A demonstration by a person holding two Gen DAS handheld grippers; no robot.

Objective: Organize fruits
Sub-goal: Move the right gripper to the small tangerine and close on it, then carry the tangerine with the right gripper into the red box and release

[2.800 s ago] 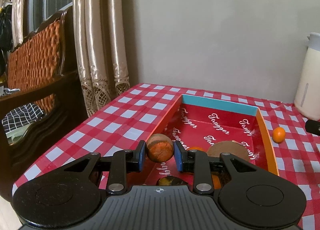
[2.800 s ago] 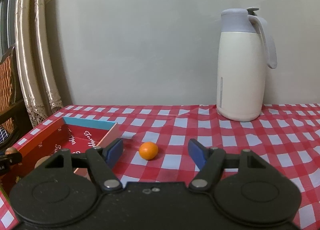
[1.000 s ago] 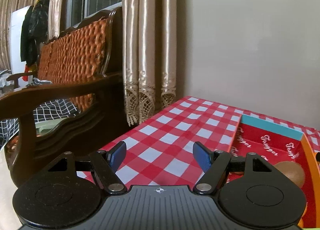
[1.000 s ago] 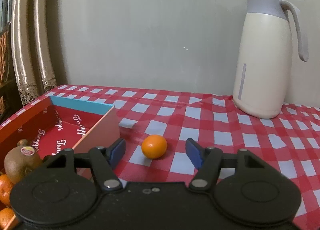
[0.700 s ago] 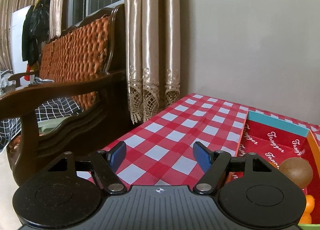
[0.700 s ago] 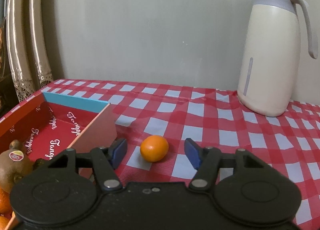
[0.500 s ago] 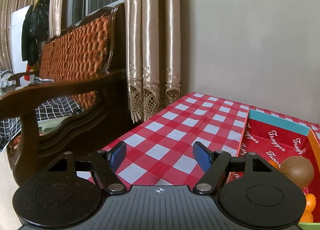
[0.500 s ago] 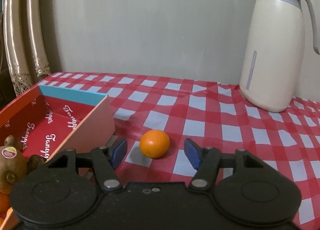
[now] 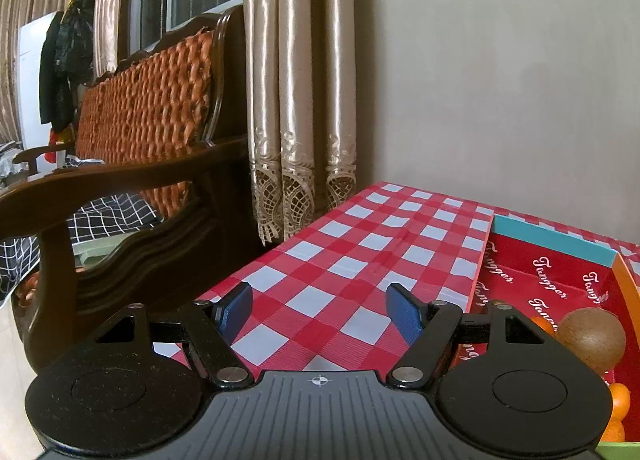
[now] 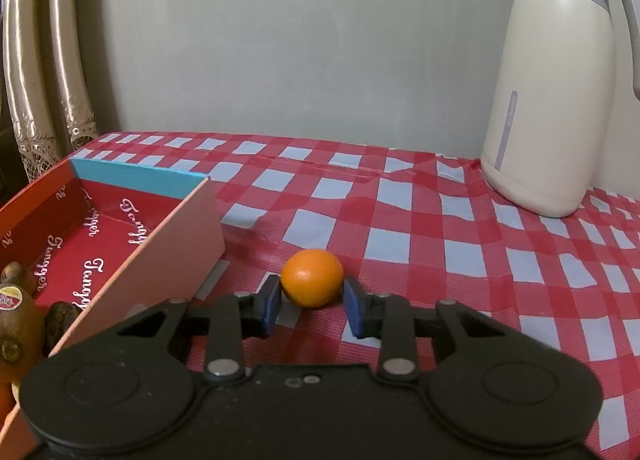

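Note:
A small orange (image 10: 312, 282) lies on the red-checked cloth just right of the red fruit box (image 10: 168, 228). My right gripper (image 10: 312, 289) is closing around it, and both blue pads touch its sides. In the box lie a stickered kiwi (image 10: 16, 316) and a darker fruit (image 10: 60, 320). The left wrist view shows the box (image 9: 552, 238) at the right with a brown kiwi (image 9: 592, 340) and oranges (image 9: 618, 404) inside. My left gripper (image 9: 320, 308) stands open and empty over the cloth, left of the box.
A cream thermos jug (image 10: 552, 100) stands at the back right near the wall. A wooden bench with a woven back (image 9: 140, 148) and curtains (image 9: 300, 100) sit beyond the table's left edge. Checked cloth stretches between the orange and the jug.
My right gripper came forward and down to the orange, and its jaws closed in onto it. The left gripper, which earlier let go of a kiwi over the box, has stayed put and open.

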